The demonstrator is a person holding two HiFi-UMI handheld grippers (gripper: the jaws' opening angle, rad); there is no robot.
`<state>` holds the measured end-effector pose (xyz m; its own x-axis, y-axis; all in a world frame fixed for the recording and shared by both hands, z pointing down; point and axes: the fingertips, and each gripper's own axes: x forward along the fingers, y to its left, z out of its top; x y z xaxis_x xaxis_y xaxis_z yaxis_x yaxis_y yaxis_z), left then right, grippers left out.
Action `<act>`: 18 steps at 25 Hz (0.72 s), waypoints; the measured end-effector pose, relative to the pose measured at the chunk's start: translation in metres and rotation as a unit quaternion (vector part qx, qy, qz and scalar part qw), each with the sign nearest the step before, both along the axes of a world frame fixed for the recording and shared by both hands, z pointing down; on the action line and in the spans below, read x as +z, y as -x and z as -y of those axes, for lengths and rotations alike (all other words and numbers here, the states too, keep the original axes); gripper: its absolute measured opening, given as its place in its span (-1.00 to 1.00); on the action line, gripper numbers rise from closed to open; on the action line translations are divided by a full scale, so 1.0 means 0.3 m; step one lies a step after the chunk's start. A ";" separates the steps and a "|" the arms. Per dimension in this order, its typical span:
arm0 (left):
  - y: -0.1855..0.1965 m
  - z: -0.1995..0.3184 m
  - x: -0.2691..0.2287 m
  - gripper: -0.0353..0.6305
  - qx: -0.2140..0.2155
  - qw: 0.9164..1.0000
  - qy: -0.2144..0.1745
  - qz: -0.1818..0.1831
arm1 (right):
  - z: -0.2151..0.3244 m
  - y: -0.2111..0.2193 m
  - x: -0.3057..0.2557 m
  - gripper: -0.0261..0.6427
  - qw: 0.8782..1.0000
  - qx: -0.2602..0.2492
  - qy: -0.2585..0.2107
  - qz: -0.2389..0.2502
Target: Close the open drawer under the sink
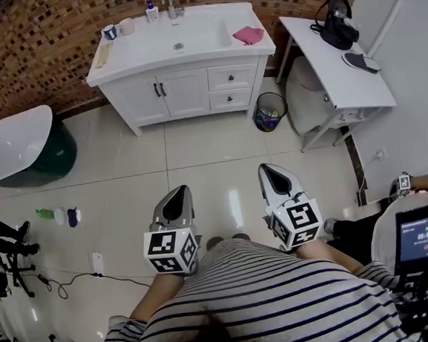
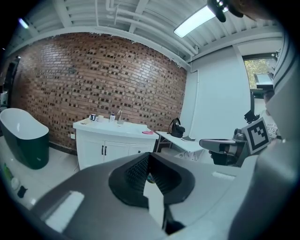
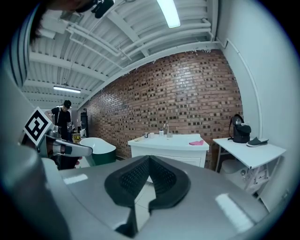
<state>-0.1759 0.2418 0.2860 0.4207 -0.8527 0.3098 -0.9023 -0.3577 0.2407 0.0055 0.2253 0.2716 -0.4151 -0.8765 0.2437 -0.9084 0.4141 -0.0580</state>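
The white sink cabinet (image 1: 185, 91) stands against the brick wall at the far side of the tiled floor. Its two drawers (image 1: 231, 87) sit one above the other at its right; from here I cannot tell how far either stands out. In the left gripper view the cabinet (image 2: 110, 147) shows well ahead, and in the right gripper view the cabinet (image 3: 168, 151) too. My left gripper (image 1: 180, 192) and right gripper (image 1: 267, 169) are held close to my body, far from the cabinet. Both are shut with nothing between the jaws.
A green and white bathtub (image 1: 18, 150) stands at the left. A waste bin (image 1: 270, 112) sits right of the cabinet, beside a toilet (image 1: 307, 84) and a white side table (image 1: 338, 62). Bottles (image 1: 60, 216) and a cable (image 1: 67, 280) lie on the floor at left. A pink cloth (image 1: 248, 35) lies on the counter.
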 end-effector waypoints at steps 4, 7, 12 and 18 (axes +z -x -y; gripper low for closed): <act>0.000 0.009 -0.002 -0.86 -0.010 1.000 -0.004 0.002 | -0.006 -0.023 0.011 -0.92 1.000 0.002 0.001 0.003; -0.004 0.014 -0.007 -0.86 -0.013 1.000 -0.007 0.003 | -0.004 -0.034 0.012 -0.92 1.000 0.003 0.001 0.005; -0.018 0.018 -0.005 -0.86 -0.014 1.000 -0.008 0.002 | 0.001 -0.036 0.016 -0.92 1.000 0.000 0.000 0.007; -0.040 0.015 -0.003 -0.86 -0.011 1.000 -0.009 0.002 | 0.001 -0.043 0.025 -0.92 1.000 0.000 0.000 0.008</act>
<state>-0.1639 0.2372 0.2851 0.4008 -0.8672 0.2954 -0.9108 -0.3423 0.2307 0.0183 0.2249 0.2791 -0.4188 -0.8763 0.2381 -0.9074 0.4141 -0.0720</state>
